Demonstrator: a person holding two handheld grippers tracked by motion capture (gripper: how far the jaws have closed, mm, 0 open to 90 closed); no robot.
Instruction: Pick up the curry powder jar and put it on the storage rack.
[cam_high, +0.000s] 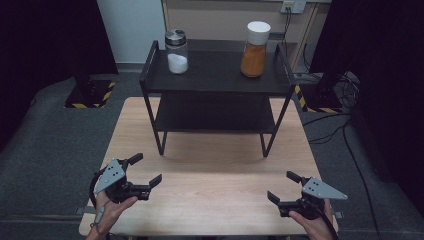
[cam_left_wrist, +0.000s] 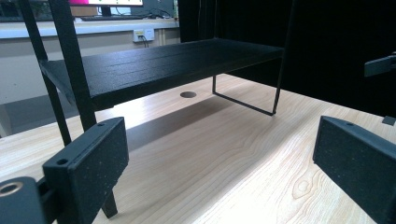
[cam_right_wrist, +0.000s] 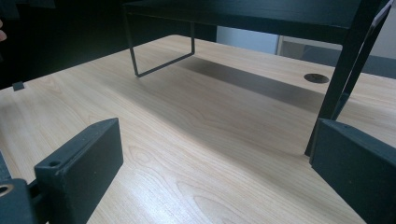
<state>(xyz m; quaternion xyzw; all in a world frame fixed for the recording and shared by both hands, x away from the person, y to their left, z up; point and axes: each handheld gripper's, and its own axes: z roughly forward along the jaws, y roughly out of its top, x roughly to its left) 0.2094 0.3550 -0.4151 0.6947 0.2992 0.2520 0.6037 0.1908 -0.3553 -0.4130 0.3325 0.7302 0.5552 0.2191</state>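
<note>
Glass, and probably slick: from the high view the clear glass jar of white powder with a metal lid (cam_high: 176, 51) and the orange-filled jar with a white cap (cam_high: 254, 49) stand upright on the top of the black two-tier metal rack (cam_high: 216, 80); both look rigid, breakable, best gripped around the body below the lid; left gripper (cam_high: 148, 172) and right gripper (cam_high: 281, 187) hover low over the pale wooden table (cam_high: 215, 165), well apart from them. Left gripper view: jaws spread wide, empty; rack ahead. Right gripper view: jaws equally wide, empty, rack leg close by.
</note>
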